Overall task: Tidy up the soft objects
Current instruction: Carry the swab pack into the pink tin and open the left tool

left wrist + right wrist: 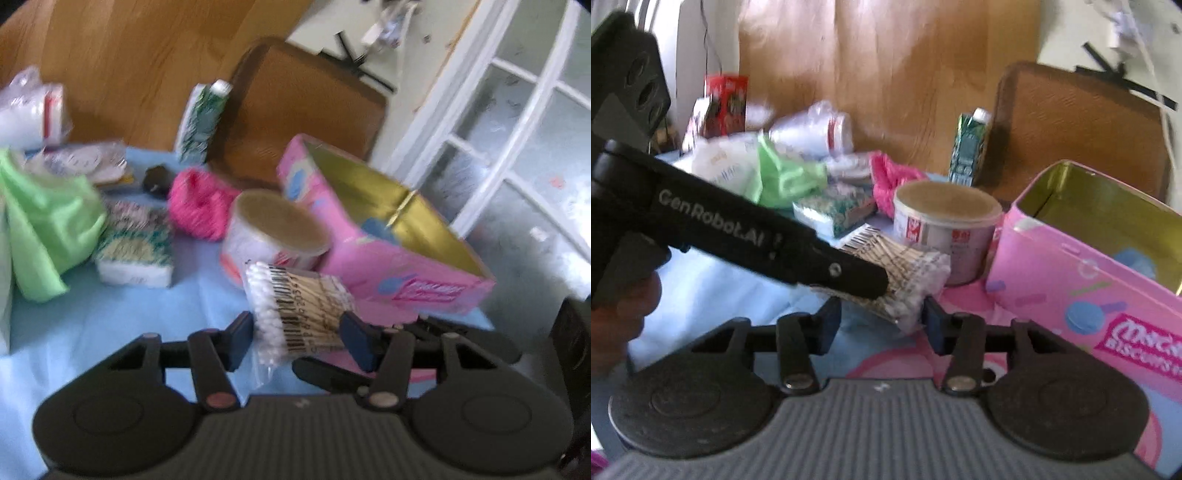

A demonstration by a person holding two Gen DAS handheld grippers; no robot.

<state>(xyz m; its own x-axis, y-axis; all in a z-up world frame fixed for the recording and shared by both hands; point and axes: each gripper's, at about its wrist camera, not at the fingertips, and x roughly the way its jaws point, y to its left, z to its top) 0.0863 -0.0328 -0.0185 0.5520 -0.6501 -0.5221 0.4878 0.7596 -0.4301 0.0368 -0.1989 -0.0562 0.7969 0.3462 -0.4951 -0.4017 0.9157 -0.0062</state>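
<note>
Nearest the left wrist camera, the left tool (pixel 297 334) is seen pinching a packet of cotton swabs (pixel 295 306), both pads pressed against its sides. In the right wrist view the same packet (pixel 901 266) is held up by the left tool (pixel 849 275), and its bud end lies between the pads of the right tool (pixel 882 319). The right tool's jaws are spread, and contact cannot be confirmed because of blur.

The step in hand is judged to be a transfer or joint carry of the packet toward the open pink tin (pixel 373 225), just right of and beyond it. For the next move, the packet is to be lifted over the near wall of the tin (pixel 1082 269) and released inside.

A round tub (pixel 273 232) stands touching or just beside the tin's left wall and is to be avoided. Farther left on the blue-covered counter (pixel 110 325) are a pink scrubber (pixel 195 203), a sponge (pixel 136 254) and a green cloth (pixel 48 221), not yet sorted.
</note>
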